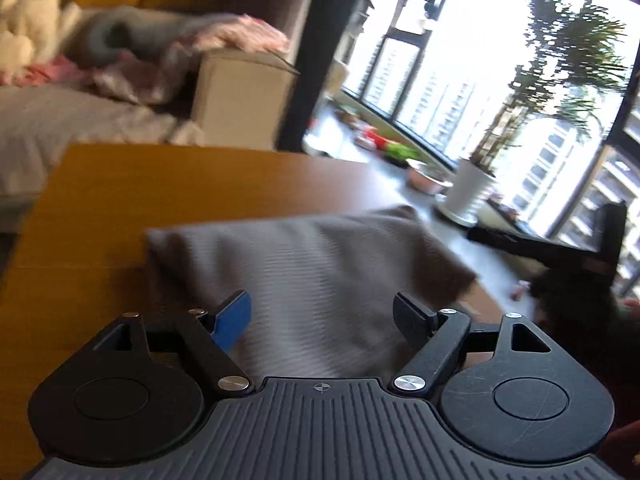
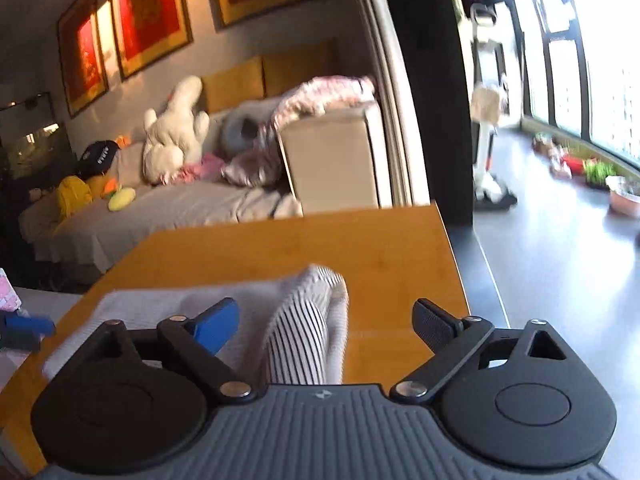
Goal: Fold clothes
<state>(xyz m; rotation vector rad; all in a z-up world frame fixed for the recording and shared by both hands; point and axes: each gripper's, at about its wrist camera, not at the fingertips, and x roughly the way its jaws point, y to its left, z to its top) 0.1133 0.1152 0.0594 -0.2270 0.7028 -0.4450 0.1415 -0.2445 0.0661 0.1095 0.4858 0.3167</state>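
Note:
A grey striped garment (image 1: 304, 272) lies folded on the wooden table (image 1: 160, 192). My left gripper (image 1: 322, 320) hangs over its near part, jaws wide apart and pressing on nothing. In the right wrist view the same striped garment (image 2: 296, 320) shows a raised fold between the spread fingers of my right gripper (image 2: 326, 326), and the pads do not touch it. The other gripper's blue finger (image 2: 28, 326) shows at the left edge of the right wrist view. A dark shape of the right gripper (image 1: 560, 248) sits at the right of the left wrist view.
A sofa (image 2: 180, 208) with a white plush toy (image 2: 176, 136) and pink clothes stands beyond the table. A cardboard box (image 2: 332, 160) is at the sofa's end. A potted plant (image 1: 472, 192) stands on the dark floor (image 2: 560, 272) by the windows.

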